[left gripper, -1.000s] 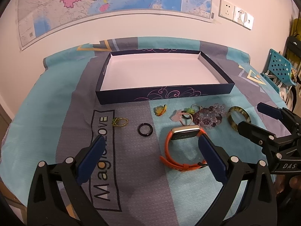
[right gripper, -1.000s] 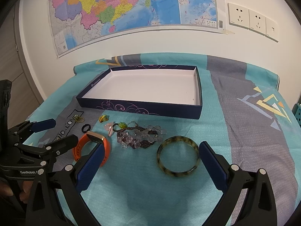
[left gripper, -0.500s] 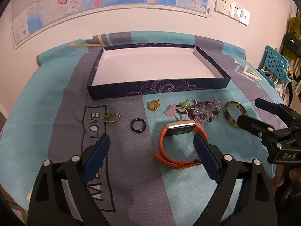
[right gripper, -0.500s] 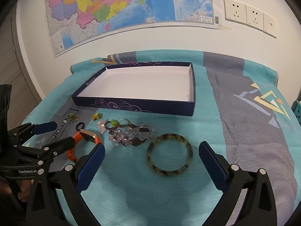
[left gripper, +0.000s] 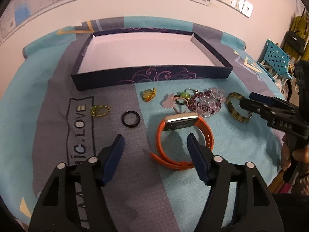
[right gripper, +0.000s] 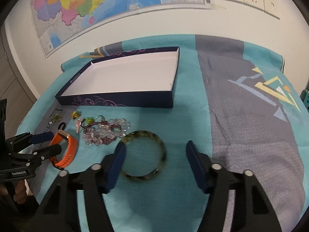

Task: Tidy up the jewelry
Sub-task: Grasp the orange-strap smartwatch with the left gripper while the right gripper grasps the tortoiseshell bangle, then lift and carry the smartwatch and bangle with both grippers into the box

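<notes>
Both pairs of fingers are spread and closing on nothing yet: the left gripper (left gripper: 154,147) has its right finger (left gripper: 195,150) inside the loop of the orange watch (left gripper: 181,135), the right gripper (right gripper: 154,152) has its left finger (right gripper: 117,158) at the near-left rim of the mottled bangle (right gripper: 144,154). Each grip would go best with one finger inside the loop and one outside, pinching only the band, clear of the bead cluster (right gripper: 104,131). Both tools pitch steeply down at the table (right gripper: 241,135); the empty box (right gripper: 123,77) lies beyond the fingers.

The right tool (right gripper: 154,152), jaws closing, straddles one side of the mottled bangle (right gripper: 145,154).
</notes>
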`<state>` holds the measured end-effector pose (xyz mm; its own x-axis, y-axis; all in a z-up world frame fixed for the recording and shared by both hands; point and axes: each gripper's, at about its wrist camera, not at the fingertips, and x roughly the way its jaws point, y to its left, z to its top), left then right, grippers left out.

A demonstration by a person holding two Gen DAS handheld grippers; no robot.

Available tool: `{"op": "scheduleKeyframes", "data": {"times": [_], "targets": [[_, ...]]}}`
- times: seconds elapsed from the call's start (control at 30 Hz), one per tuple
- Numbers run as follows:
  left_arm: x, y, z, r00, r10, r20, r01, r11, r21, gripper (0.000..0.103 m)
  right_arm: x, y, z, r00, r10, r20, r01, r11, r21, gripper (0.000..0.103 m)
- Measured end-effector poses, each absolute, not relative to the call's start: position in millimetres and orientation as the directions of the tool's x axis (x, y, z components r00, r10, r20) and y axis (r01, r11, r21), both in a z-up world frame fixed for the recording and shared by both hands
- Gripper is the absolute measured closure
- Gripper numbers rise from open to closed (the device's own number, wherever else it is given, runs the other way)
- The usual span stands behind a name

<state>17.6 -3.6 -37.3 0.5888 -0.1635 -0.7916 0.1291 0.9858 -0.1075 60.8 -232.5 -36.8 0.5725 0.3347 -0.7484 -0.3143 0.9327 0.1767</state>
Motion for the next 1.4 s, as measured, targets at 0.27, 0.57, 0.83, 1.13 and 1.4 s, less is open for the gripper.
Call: {"op": "scheduleKeyframes", "data": {"times": [0.27, 0.57, 0.83, 1.13, 1.4], "targets": [[24, -6, -37, 0.578, -0.163, -0.799, 0.155, 0.984, -0.089, 0.056, 69, -225, -39, 0.556, 0.309, -0.771, -0.352, 0.928, 0.119, 0.070], [28, -12, -37, 0.571, -0.143, -0.808, 0.184, 0.982, -0.043, 0.091, 69, -225, -40, 0.554, 0.297, -0.778, -0.384, 0.920, 0.079, 0.097], [27, -7, -29, 0.577, -0.183, -0.796, 0.198, 0.977, -0.081, 0.094, 66, -231, -24, 0.571, 0.354, -0.741, -0.391, 0.911, 0.134, 0.097], [35, 9, 1, 0.616, -0.225, -0.755, 0.203, 0.971, -0.123, 0.094, 76, -223, 3, 0.597, 0.405, -0.693, -0.427, 0.891, 0.153, 0.097], [80, 34, 27, 0.664, -0.203, -0.720, 0.163, 0.979, -0.126, 0.094, 121, -193, 22, 0.605, 0.432, -0.669, -0.463, 0.874, 0.146, 0.097]]}}
